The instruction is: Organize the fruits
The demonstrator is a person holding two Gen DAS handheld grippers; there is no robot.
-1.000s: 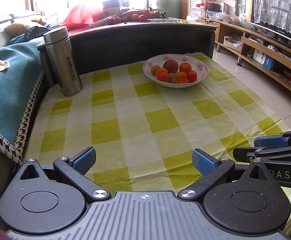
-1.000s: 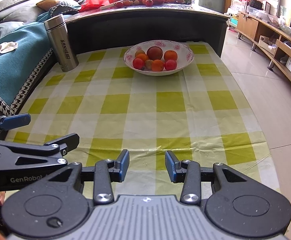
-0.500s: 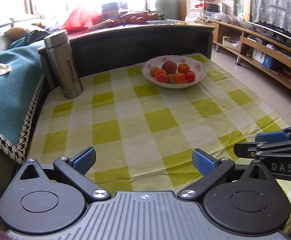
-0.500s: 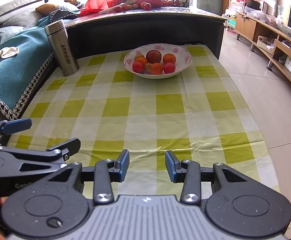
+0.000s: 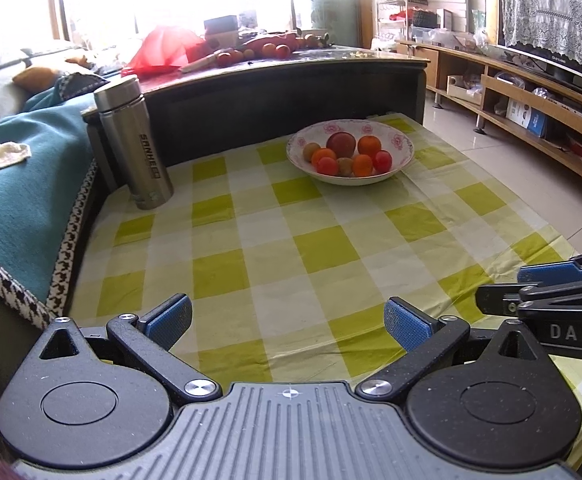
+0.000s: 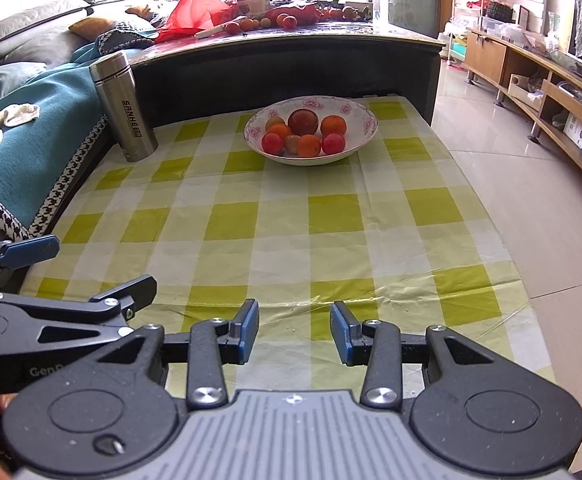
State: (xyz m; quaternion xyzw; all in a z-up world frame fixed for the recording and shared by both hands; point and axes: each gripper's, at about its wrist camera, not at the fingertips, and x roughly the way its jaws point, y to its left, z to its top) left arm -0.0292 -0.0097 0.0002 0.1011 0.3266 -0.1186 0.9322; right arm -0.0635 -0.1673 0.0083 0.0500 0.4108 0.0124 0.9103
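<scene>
Both tools hang over the near end of the low table [image 6: 331,216], side by side and pointing toward its far end. The left tool [image 5: 287,322] has its blue-padded fingers [image 5: 169,320] spread wide apart with nothing between them. The right tool [image 6: 294,332] is set to a narrower gap, also empty; its pads [image 6: 249,330] face each other over the front edge of the green and white checked tablecloth [image 6: 235,224]. In the left wrist view the right tool shows at the right edge, just beside the left one.

The fruits are gathered in a white bowl with pink flowers [image 6: 353,114] that sits on the cloth toward the far end of the table, well apart from both tools. Inside it lies a dark red apple [image 6: 303,121] at the back, an orange [image 6: 333,125] to its right, another orange [image 6: 309,145] in front, and two red tomatoes [image 6: 273,143] at the front left and front right. A couple of smaller fruits are tucked between them; I cannot tell what kind.

A steel flask [image 6: 125,106] stands upright at the far left corner of the cloth, next to a teal blanket with a houndstooth border [image 6: 35,148] draped over a sofa. Behind the low table rises a taller dark table [image 6: 291,60], and on its top sit more small red and orange fruits [image 6: 283,20] beside a red plastic bag [image 6: 193,12].
</scene>
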